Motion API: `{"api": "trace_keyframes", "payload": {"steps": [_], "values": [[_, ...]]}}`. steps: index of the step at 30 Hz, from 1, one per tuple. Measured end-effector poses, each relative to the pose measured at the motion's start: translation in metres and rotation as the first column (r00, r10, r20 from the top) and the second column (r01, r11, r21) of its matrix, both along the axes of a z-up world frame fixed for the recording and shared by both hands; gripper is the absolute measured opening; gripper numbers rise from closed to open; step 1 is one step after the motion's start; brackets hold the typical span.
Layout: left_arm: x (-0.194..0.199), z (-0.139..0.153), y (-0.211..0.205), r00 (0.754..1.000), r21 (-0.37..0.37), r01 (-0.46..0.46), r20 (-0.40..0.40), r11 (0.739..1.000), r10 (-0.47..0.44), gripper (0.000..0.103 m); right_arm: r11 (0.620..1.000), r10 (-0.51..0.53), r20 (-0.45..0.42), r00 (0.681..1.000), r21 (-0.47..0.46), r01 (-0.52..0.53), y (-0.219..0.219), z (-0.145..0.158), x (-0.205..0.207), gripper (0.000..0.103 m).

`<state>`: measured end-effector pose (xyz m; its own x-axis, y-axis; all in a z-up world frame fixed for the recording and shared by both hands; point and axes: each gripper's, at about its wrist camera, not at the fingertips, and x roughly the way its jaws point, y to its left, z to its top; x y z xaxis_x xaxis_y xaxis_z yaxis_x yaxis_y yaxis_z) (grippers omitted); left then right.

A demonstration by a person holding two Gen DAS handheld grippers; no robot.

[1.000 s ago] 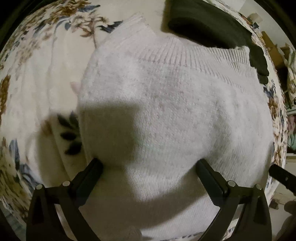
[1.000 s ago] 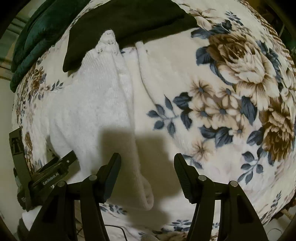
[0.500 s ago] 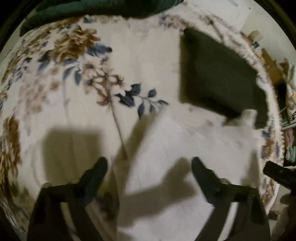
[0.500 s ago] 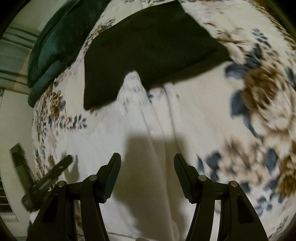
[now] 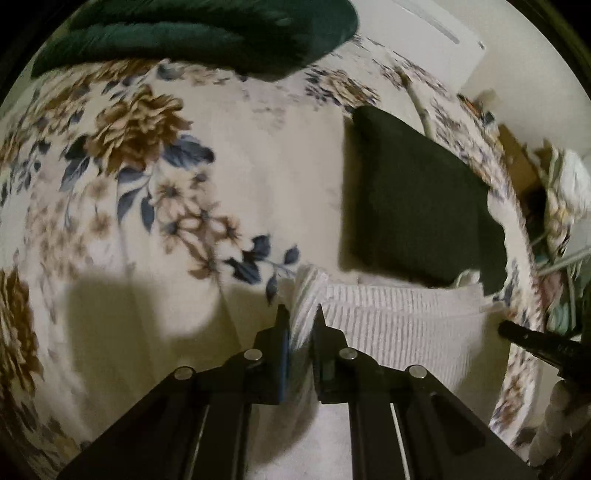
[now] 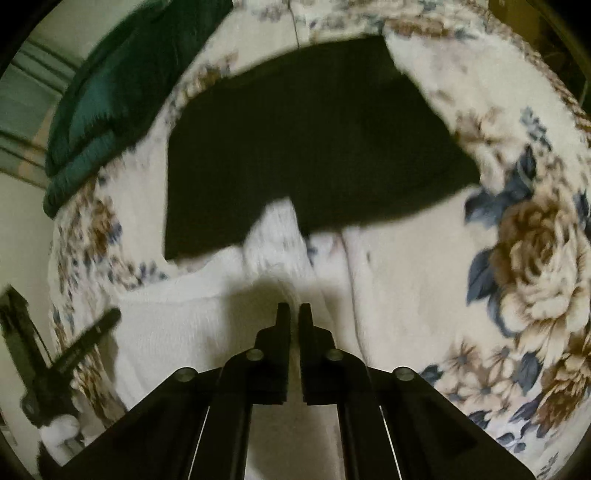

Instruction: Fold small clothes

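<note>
Floral blanket (image 5: 229, 147) bears a dark folded garment (image 5: 417, 206) touching the white sweater (image 5: 399, 317) both tongs (image 5: 301, 317) (image 6: 294, 314) pinch.

My left wrist camera rides just behind its fingers (image 5: 284, 325), tilted steeply down and sitting close over the floral blanket (image 5: 229, 155) on the bed, facing towards the green bedding (image 5: 207, 33) at the far edge. My right wrist camera looks the same way past its own fingers (image 6: 284, 321), equally close and steep. Both views share the white knit garment (image 5: 399, 317), the dark folded cloth (image 5: 417, 206) beyond it and that green bedding. Each also catches the other tool: the right gripper (image 5: 535, 339) at my left view's right edge, the left gripper (image 6: 74, 350) at my right view's lower left.
</note>
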<state>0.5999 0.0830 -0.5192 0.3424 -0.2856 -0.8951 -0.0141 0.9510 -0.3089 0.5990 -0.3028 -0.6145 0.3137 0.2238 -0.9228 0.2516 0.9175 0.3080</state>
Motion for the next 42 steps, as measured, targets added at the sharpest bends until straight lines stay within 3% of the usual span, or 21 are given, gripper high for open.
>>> {"api": "trace_keyframes", "payload": {"steps": [3, 8, 11, 13, 15, 17, 19, 22, 26, 29, 30, 32, 34, 37, 38, 42], "values": [[0.007, -0.013, 0.007, 0.999, -0.012, -0.021, -0.032, 1.000, 0.021, 0.008, 1.000, -0.013, 0.001, 1.000, -0.025, 0.013, -0.006, 0.000, 0.016, 0.003], [0.018, -0.053, -0.010, 0.991, -0.009, 0.005, -0.136, 1.000, -0.006, 0.009, 0.996, -0.011, -0.115, 0.993, -0.093, 0.001, -0.006, -0.048, 0.040, 0.003], [0.014, -0.050, -0.013, 0.989, -0.039, 0.036, -0.145, 0.999, -0.041, 0.013, 0.997, 0.020, -0.150, 0.988, -0.073, -0.031, -0.002, -0.058, 0.040, 0.004], [0.007, -0.041, -0.006, 0.989, -0.103, 0.024, -0.144, 0.994, -0.039, 0.016, 0.999, 0.041, -0.153, 0.987, -0.020, -0.044, -0.002, -0.054, 0.038, 0.005], [-0.002, -0.032, 0.006, 0.988, -0.146, -0.011, -0.153, 0.989, -0.012, 0.024, 0.998, 0.059, -0.154, 0.986, 0.023, -0.056, -0.006, -0.046, 0.029, 0.018], [-0.022, -0.020, 0.022, 0.989, -0.197, -0.048, -0.149, 0.979, 0.019, 0.025, 0.996, 0.077, -0.143, 0.987, 0.052, -0.071, -0.015, -0.035, 0.009, 0.044], [-0.050, -0.012, 0.035, 0.990, -0.217, -0.069, -0.138, 0.974, 0.040, 0.025, 0.994, 0.070, -0.156, 0.985, 0.093, -0.056, -0.025, -0.030, -0.015, 0.047], [-0.096, -0.013, 0.042, 0.985, -0.207, -0.072, -0.169, 0.976, 0.037, 0.026, 0.981, 0.066, -0.197, 0.978, 0.193, -0.027, -0.031, -0.032, -0.062, 0.047], [-0.141, -0.037, 0.035, 0.968, -0.222, -0.082, -0.251, 0.972, 0.024, 0.026, 0.954, 0.074, -0.285, 0.956, 0.298, 0.015, -0.018, -0.060, -0.123, 0.047], [-0.158, -0.041, 0.024, 0.977, -0.239, -0.082, -0.211, 0.968, 0.031, 0.023, 0.931, 0.032, -0.316, 0.948, 0.354, 0.087, -0.012, -0.081, -0.148, 0.042], [-0.159, -0.039, 0.021, 0.982, -0.226, -0.074, -0.187, 0.971, 0.031, 0.009, 0.929, 0.016, -0.307, 0.952, 0.357, 0.100, -0.008, -0.085, -0.151, 0.036], [-0.158, -0.036, 0.016, 0.985, -0.214, -0.058, -0.171, 0.975, 0.021, 0.006, 0.946, 0.012, -0.272, 0.962, 0.315, 0.077, -0.003, -0.079, -0.154, 0.017], [-0.155, -0.031, 0.020, 0.987, -0.205, -0.075, -0.157, 0.976, 0.043, 0.005, 0.971, 0.028, -0.257, 0.966, 0.235, 0.035, 0.004, -0.069, -0.155, 0.008], [-0.150, -0.039, 0.038, 0.983, -0.173, -0.097, -0.174, 0.980, 0.067, 0.004, 0.994, 0.029, -0.253, 0.967, 0.108, -0.002, 0.004, -0.058, -0.153, 0.006], [-0.149, -0.045, 0.046, 0.978, -0.198, -0.117, -0.191, 0.973, 0.079, 0.004, 0.996, 0.023, -0.266, 0.964, 0.086, 0.000, 0.000, -0.062, -0.151, 0.006], [-0.151, -0.037, 0.037, 0.984, -0.257, -0.041, -0.179, 0.966, -0.006, 0.009, 0.988, 0.077, -0.295, 0.952, 0.149, -0.034, 0.002, -0.076, -0.143, 0.007]]}}
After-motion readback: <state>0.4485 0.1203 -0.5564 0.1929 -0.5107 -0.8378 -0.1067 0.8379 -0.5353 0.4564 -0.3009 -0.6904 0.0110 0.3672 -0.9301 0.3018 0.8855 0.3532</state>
